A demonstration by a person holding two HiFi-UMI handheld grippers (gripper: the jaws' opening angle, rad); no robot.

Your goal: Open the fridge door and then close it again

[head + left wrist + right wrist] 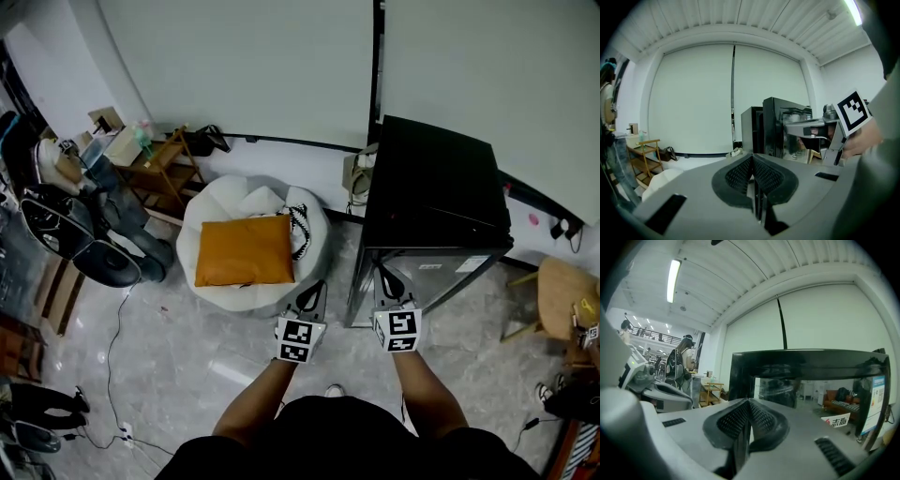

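Fridge [436,192] stands on the floor [187,366] at 1 o'clock in the head view, and its door [427,272] looks shut. Step judged: reaching for the door, opening not yet begun. Right claw [387,284] is clenched and empty, just in front of the door, with the fridge at 12 o'clock. Left claw [312,292] is clenched on nothing, off the door's left corner, with the fridge at 2 o'clock. Next move likely needs a claw tip hooked on the door edge, then an outward pull.
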